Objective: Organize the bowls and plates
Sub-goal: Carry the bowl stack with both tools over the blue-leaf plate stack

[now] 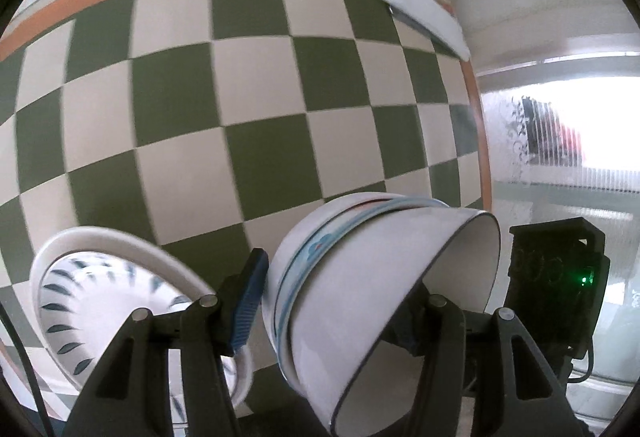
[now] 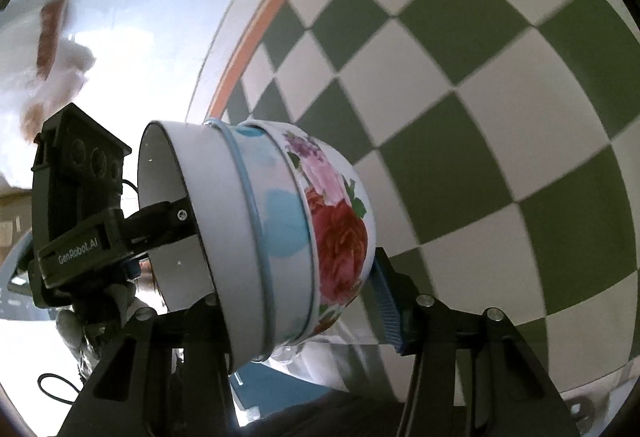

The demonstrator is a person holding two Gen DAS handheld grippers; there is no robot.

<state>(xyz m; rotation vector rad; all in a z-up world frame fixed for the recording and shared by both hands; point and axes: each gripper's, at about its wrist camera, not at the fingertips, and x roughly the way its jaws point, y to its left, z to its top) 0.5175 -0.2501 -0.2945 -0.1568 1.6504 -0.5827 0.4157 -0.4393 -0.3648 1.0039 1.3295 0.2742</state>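
three nested bowls [image 2: 280,237] | gripped by left tongs [image 1: 340,301] at the rim, steadied for stacking | right tongs [image 2: 296,301] flank them, contact unclear

Premises present as a domestic dining or kitchen area. A green-and-white checked cloth with an orange border [image 1: 240,109] covers the bench, and household crockery is present: a nested stack of bowls [image 2: 280,237], the outermost printed with roses, and a white plate with a dark leaf pattern [image 1: 100,297]. A frosted patterned glass panel [image 1: 560,157] admits daylight alongside.
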